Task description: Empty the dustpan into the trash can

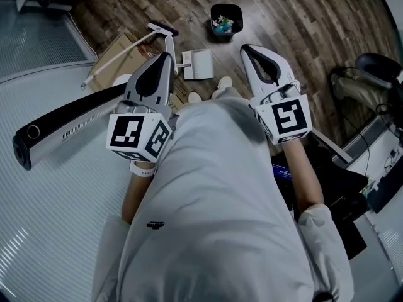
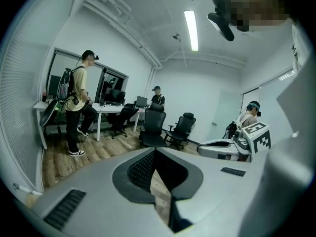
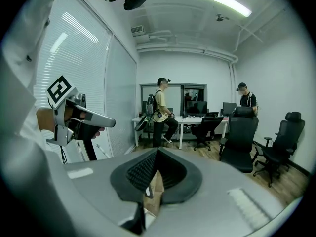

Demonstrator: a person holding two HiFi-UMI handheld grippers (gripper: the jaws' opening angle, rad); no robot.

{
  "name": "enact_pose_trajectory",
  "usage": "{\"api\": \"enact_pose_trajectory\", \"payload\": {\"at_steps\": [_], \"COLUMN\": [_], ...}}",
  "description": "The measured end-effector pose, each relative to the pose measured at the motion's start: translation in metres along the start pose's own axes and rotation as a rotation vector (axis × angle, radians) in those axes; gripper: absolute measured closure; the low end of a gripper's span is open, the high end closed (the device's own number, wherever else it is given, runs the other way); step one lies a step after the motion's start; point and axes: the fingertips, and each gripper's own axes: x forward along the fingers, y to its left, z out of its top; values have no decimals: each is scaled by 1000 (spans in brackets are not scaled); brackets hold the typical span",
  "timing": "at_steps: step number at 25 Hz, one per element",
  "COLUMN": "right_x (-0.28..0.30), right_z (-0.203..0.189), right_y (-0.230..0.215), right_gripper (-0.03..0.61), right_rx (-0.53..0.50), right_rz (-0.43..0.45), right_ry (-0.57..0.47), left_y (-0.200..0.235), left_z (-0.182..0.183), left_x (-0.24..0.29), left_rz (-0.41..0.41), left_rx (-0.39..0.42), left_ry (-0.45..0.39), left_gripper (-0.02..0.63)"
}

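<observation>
Wood-plank floor (image 1: 302,17), white walls (image 2: 207,98), office chairs (image 3: 239,137) (desks (image 3: 185,119) behind, seemingly with monitors (image 3: 228,107)), ceiling strip light (image 2: 191,28).

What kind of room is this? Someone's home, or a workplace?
Most likely a shared office or lab workroom. White desks with monitors line the far wall, black swivel chairs stand about on a wood floor, and a strip light runs overhead.
</observation>
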Motion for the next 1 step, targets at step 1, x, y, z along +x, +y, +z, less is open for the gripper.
{"api": "enact_pose_trajectory", "payload": {"at_steps": [1], "right_x": [0], "right_z": [-3], "right_y": [0], "right_gripper": [568], "right_rx": [-10], "right_rz": [3], "right_ry": [6], "left_y": [1], "left_z": [-1], "left_x": [0], "left_rz": [3], "left_rx": [-3], "left_ry": [1], "left_gripper": [606]}}
